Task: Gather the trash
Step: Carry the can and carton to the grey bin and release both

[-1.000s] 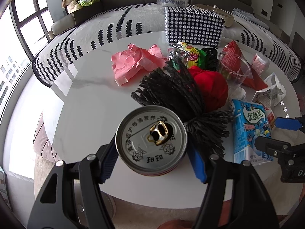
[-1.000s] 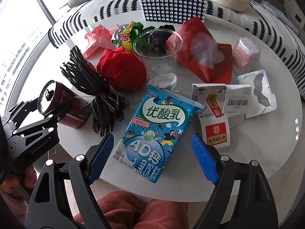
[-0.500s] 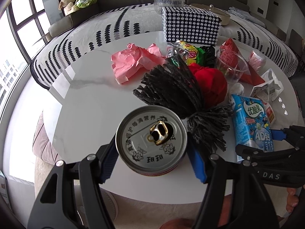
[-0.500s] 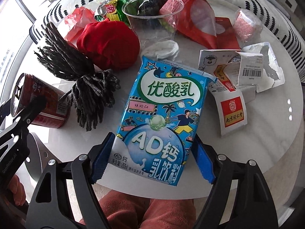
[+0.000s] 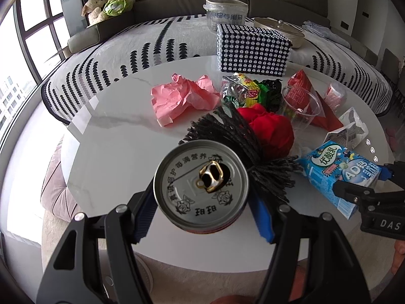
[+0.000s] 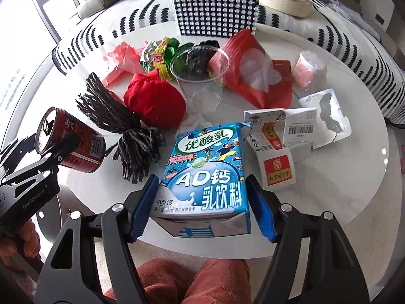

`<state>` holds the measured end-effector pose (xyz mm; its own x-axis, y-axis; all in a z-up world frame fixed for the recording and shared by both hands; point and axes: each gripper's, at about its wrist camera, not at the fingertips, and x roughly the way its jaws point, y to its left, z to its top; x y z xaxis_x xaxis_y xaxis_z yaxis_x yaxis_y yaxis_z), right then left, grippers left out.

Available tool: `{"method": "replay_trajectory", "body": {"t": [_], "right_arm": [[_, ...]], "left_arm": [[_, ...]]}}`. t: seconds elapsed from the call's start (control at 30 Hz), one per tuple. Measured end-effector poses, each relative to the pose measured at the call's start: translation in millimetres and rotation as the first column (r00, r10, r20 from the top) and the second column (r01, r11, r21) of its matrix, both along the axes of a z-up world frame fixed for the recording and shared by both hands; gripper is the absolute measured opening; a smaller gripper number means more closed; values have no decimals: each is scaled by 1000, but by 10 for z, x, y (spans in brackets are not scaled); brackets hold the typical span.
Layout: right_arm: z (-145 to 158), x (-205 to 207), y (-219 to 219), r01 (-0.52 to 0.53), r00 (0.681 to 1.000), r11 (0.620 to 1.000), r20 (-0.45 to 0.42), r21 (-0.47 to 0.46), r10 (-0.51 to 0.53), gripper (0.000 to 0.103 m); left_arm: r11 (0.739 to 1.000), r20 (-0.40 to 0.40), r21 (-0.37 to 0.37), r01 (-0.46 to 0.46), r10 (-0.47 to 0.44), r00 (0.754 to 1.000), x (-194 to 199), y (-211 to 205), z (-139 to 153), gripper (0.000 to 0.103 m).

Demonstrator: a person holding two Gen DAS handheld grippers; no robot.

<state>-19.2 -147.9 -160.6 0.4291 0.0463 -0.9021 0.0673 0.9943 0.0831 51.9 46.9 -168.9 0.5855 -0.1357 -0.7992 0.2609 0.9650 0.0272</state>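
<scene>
My left gripper (image 5: 202, 210) is shut on a red drink can (image 5: 201, 186), held tilted above the table's near edge with its opened top facing the camera. The can also shows in the right wrist view (image 6: 71, 144). My right gripper (image 6: 202, 205) is shut on a blue milk-drink carton (image 6: 205, 172) and has its near end lifted off the white round table (image 6: 341, 190). The carton shows at the right of the left wrist view (image 5: 339, 174). Other trash lies on the table: a black yarn tassel (image 6: 126, 126), a red cloth ball (image 6: 154, 101), a clear plastic cup (image 6: 200, 78).
Crumpled pink paper (image 5: 182, 96), foil wrappers (image 5: 243, 91), a red pouch (image 6: 245, 63), torn small boxes (image 6: 286, 139) and a pink-wrapped roll (image 6: 307, 69) lie farther back. A black studded box (image 6: 217, 12) stands at the table's far edge. A patterned sofa lies behind.
My right gripper moved forward around the carton, closed on it and lifted its near end. The left gripper keeps holding the can almost still.
</scene>
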Motion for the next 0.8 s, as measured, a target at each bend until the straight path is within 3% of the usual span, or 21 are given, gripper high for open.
{"method": "replay_trajectory", "body": {"t": [0.27, 0.5, 0.67, 0.8], "right_arm": [[355, 9, -53, -4, 998, 1000, 67, 13, 3, 65], [851, -32, 213, -130, 980, 991, 153, 27, 124, 65], [1181, 8, 661, -285, 937, 958, 223, 38, 270, 65], [1236, 85, 1214, -468, 862, 882, 245, 55, 443, 65]], "left_arm": [[999, 42, -19, -29, 30, 999, -38, 103, 281, 66], [993, 77, -27, -111, 113, 991, -192, 433, 521, 66], [971, 90, -33, -237, 239, 967, -440, 894, 628, 66], [924, 85, -31, -381, 383, 920, -733, 1384, 651, 66]]}}
